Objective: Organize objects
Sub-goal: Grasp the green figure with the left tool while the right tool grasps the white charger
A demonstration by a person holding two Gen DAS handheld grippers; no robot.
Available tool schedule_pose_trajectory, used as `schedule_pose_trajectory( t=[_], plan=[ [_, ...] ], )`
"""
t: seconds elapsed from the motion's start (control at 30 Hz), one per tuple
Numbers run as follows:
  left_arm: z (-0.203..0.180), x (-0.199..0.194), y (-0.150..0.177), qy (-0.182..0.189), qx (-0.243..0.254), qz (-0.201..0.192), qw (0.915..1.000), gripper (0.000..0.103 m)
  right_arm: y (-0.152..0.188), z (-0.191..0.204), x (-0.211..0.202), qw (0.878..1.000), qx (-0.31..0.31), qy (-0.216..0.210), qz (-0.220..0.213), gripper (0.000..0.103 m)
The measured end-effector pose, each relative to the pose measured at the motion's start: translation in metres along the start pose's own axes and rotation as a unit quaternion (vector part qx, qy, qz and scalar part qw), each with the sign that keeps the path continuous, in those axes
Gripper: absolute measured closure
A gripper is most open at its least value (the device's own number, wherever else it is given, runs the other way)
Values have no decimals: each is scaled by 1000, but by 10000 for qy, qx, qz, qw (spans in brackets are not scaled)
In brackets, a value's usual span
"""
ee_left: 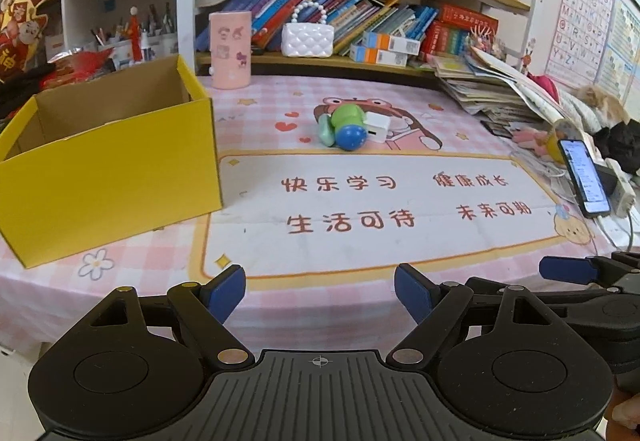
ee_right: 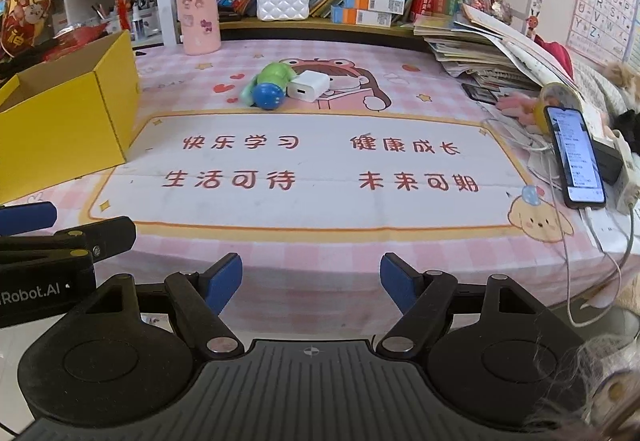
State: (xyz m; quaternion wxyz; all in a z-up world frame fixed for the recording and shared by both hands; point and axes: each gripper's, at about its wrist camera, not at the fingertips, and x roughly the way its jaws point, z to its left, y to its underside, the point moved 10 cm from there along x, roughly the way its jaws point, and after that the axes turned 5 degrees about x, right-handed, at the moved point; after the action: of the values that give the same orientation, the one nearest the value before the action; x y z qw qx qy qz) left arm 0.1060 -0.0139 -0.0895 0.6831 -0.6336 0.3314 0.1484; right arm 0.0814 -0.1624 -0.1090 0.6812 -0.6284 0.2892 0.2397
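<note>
A green and blue toy [ee_left: 342, 127] [ee_right: 269, 85] lies on its side in the middle of the pink checked table mat. A white charger block [ee_left: 377, 126] [ee_right: 309, 86] rests against its right side. An open yellow cardboard box [ee_left: 108, 165] [ee_right: 68, 117] stands at the left of the table, and what shows of its inside looks bare. My left gripper [ee_left: 320, 295] hovers open over the table's near edge with nothing between its blue pads. My right gripper [ee_right: 311, 283] is beside it on the right, also open and holding nothing. Both are well short of the toy and charger.
A phone [ee_right: 576, 157] on a cable leans against a power strip at the right edge. A pile of books and papers [ee_right: 488, 53] fills the back right. A pink cylinder [ee_left: 231, 49] and a white quilted handbag [ee_left: 307, 37] stand before the bookshelf.
</note>
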Motion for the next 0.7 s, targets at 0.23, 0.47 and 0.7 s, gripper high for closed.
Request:
schedule_pose_trajectory(
  t=[0.23, 0.47, 0.7],
  plan=[
    [-7, 22, -14, -92, -125, 80, 9998, 19, -16, -13, 21, 9999, -49, -91, 121, 29],
    [-5, 44, -30, -268, -324, 115, 9991, 19, -38, -18, 46, 9994, -142, -259, 180, 29],
    [-2, 67, -53, -476, -448, 86, 9978, 19, -67, -19, 74, 9985, -258, -466, 139, 29]
  ],
)
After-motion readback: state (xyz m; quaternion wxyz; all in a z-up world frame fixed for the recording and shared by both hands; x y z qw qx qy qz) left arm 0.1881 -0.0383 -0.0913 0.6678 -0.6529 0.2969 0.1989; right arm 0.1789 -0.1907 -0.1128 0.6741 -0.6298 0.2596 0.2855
